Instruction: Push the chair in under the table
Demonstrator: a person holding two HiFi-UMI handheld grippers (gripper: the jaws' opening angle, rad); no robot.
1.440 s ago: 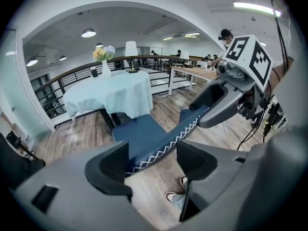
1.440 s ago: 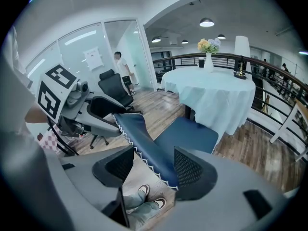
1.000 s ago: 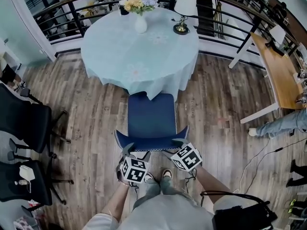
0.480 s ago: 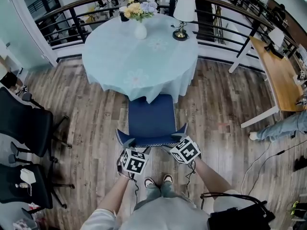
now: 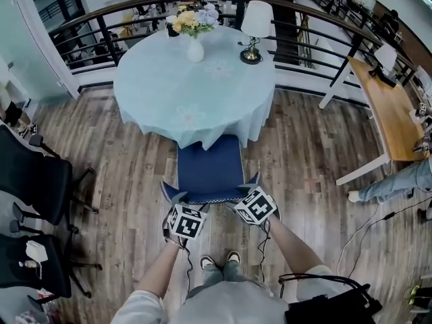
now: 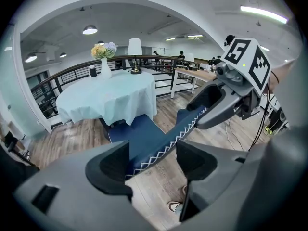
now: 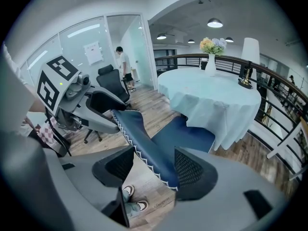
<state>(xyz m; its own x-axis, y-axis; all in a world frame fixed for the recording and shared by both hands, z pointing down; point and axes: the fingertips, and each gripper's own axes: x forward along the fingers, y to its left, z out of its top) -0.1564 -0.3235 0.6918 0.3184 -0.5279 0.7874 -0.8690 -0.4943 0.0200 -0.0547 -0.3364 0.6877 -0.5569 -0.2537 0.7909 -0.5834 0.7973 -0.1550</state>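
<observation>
Straddles backrest (image 6: 166, 139) of chair (image 5: 209, 171) with left gripper (image 6: 153, 163) and right gripper (image 7: 154, 170), jaws of both apart, each seemingly touching it on one side. Has seat front tucked just under edge of table (image 5: 196, 79), rest out on floor (image 5: 304, 174).

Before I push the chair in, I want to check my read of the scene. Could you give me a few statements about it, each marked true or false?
1. The left gripper and the right gripper are both at the backrest of the chair. True.
2. The left gripper's jaws are closed together with nothing between them. False: they stand apart, with the backrest between them.
3. The lamp lies on the floor. False: it stands upright on the table.
4. A vase of flowers stands on the table. True.
</observation>
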